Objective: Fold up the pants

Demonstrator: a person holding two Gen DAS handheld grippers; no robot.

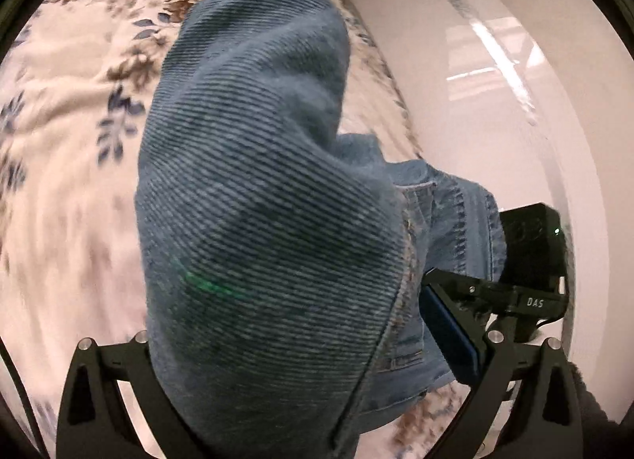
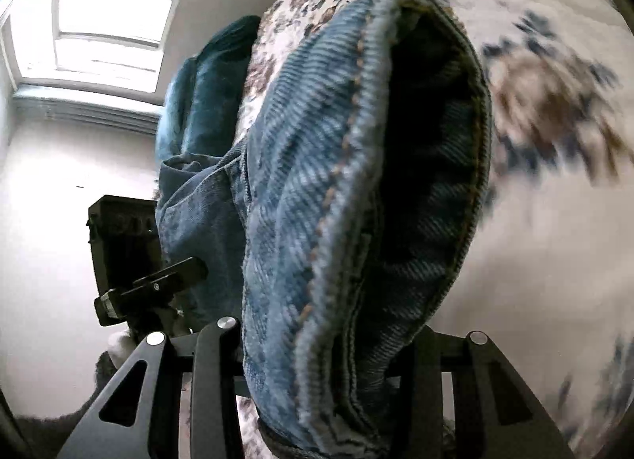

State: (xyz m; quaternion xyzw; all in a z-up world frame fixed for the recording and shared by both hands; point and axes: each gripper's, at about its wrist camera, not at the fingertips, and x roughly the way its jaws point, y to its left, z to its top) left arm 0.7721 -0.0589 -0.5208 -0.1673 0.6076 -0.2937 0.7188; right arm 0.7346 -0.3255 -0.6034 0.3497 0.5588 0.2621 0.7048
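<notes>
Two grippers, left gripper [image 1: 277, 399] and right gripper [image 2: 325, 391], each clamped the blue jeans [image 1: 253, 197] above the floral bedspread [image 1: 71, 74]; thick, limp denim looked heavy, best gripped at hems.

I see the blue jeans [image 1: 253, 221] lifted up over the flowery bed, bunched into a thick hanging fold. My other camera shows a leg opening [image 2: 428, 165] gaping wide and dark inside, with orange stitching along its hem, near the bed's edge.
</notes>
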